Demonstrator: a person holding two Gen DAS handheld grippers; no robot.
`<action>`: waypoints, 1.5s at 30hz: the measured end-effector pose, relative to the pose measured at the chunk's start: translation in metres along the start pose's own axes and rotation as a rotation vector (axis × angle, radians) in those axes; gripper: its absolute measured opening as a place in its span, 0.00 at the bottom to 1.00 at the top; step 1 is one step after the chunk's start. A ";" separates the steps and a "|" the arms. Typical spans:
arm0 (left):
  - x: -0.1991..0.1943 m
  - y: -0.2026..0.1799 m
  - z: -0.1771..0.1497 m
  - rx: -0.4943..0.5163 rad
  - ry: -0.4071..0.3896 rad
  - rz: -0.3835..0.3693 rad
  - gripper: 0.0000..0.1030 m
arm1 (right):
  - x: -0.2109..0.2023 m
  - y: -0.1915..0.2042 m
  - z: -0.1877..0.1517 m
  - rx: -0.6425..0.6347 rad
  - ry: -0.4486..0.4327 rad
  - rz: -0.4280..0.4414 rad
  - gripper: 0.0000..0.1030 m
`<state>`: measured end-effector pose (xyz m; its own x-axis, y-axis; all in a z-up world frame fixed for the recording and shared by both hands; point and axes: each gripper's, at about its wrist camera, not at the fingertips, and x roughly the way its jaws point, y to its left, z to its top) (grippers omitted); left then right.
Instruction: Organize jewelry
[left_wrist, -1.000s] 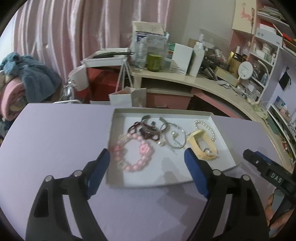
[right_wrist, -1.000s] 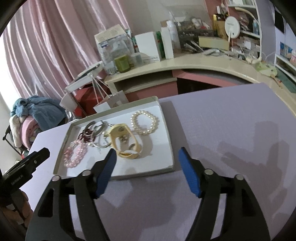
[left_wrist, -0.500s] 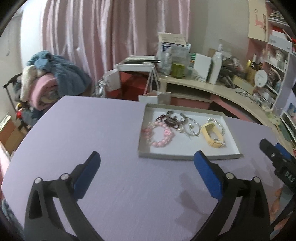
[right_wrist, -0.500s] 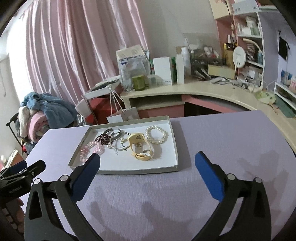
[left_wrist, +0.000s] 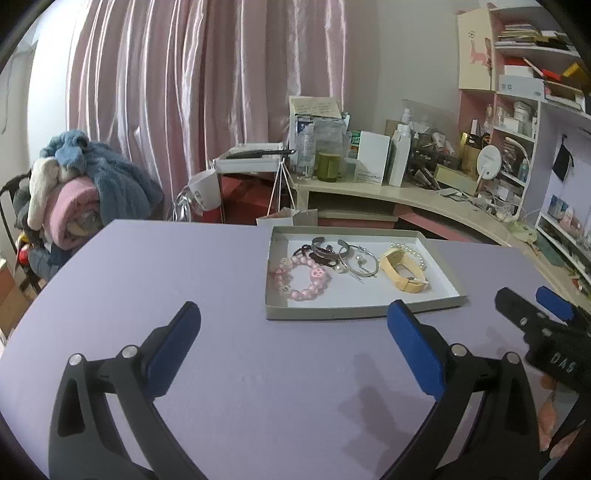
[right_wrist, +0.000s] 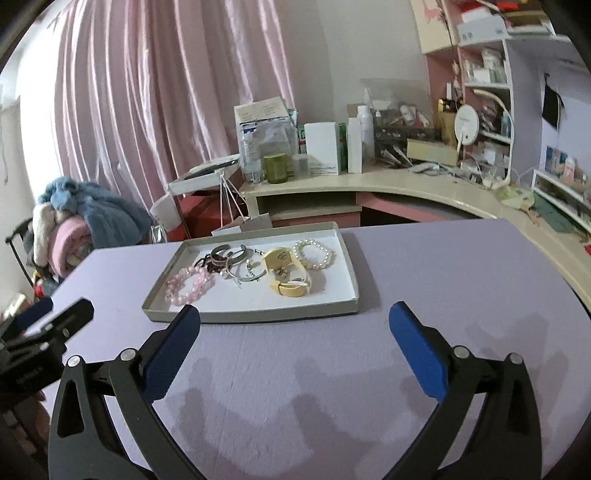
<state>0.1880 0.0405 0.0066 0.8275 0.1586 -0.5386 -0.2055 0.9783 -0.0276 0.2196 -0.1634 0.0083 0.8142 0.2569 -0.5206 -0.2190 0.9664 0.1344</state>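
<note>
A shallow grey tray (left_wrist: 354, 314) (right_wrist: 258, 315) sits on the lilac table. It holds a pink bead bracelet (left_wrist: 303, 278) (right_wrist: 190, 286), dark and silver bangles (left_wrist: 328, 251) (right_wrist: 232, 258), a yellow watch (left_wrist: 402, 271) (right_wrist: 286, 273) and a pearl bracelet (right_wrist: 313, 254). My left gripper (left_wrist: 293, 332) is open and empty, held back from the tray's near edge. My right gripper (right_wrist: 293, 332) is open and empty, also short of the tray; it shows at the right in the left wrist view (left_wrist: 535, 317).
A curved beige desk (left_wrist: 424, 197) crowded with boxes and bottles stands behind the table. Shelves (left_wrist: 524, 110) are at the right. A chair piled with blankets (left_wrist: 81, 192) is at the left. Pink curtains (left_wrist: 207, 81) hang behind.
Both grippers have pulled back and risen away from the tray, which now looks smaller and farther. The jewelry has not moved.
</note>
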 end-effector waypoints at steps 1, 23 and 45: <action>0.002 0.002 -0.002 0.002 0.001 -0.007 0.98 | 0.003 0.004 -0.002 -0.004 -0.002 0.001 0.99; 0.016 0.021 -0.009 -0.061 -0.040 -0.134 0.98 | 0.001 0.026 -0.004 -0.025 -0.104 0.002 0.99; 0.040 0.019 -0.012 -0.048 0.001 -0.130 0.98 | 0.021 0.020 -0.009 0.015 -0.051 0.004 0.99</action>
<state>0.2115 0.0642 -0.0254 0.8481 0.0306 -0.5289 -0.1210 0.9831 -0.1373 0.2271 -0.1390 -0.0079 0.8399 0.2600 -0.4763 -0.2144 0.9653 0.1489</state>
